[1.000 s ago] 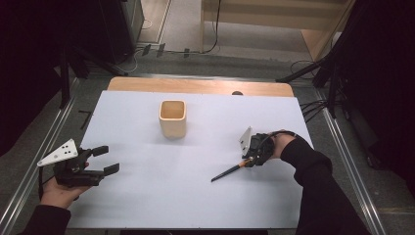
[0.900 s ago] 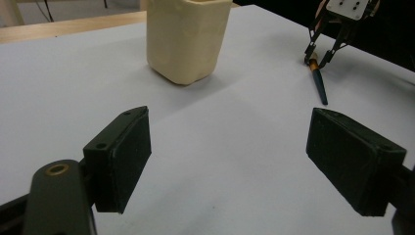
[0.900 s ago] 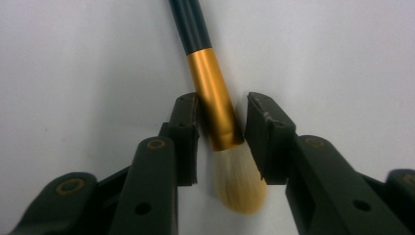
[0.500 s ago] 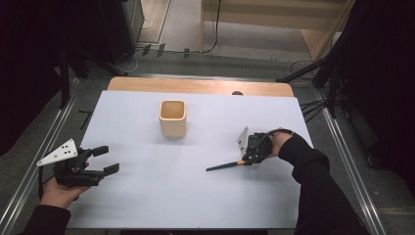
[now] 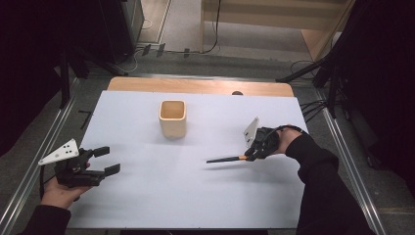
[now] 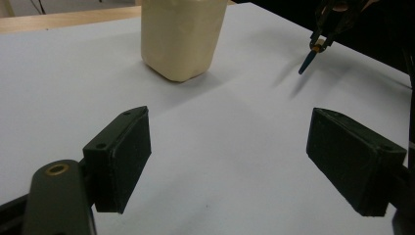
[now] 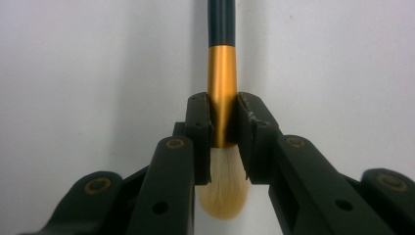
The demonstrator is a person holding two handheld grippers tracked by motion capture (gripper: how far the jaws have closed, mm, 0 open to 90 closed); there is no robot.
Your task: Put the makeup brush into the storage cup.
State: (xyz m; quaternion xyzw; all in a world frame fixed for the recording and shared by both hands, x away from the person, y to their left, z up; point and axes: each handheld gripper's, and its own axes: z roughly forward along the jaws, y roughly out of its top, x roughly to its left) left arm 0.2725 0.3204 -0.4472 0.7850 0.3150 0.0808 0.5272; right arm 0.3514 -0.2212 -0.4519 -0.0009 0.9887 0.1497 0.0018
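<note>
A cream square cup (image 5: 172, 119) stands upright on the white sheet (image 5: 161, 196) that covers the table, toward the far middle of it. From the high view its mouth is open and its inside looks bare; the bottom is in shade, so whether anything small lies there cannot be told. In the left gripper view the cup's pale wall (image 6: 181, 36) rises at the top, well apart from the jaws.

The right gripper (image 5: 255, 152), held in the person's right hand at the right side of the sheet, has just been closing and now clamps a makeup brush (image 5: 226, 159). In the right gripper view the two black pads press on the golden ferrule (image 7: 221, 93) from both sides, the pale bristles (image 7: 222, 193) hang toward the camera below the pads, and the dark handle runs away from it. In the high view the brush sticks out level from the gripper toward the left, its shadow on the sheet beneath it, to the right of the cup and nearer the person, not touching it.

The left gripper (image 5: 108, 160) rests low at the near left corner, jaws wide apart with nothing between them but bare sheet
</note>
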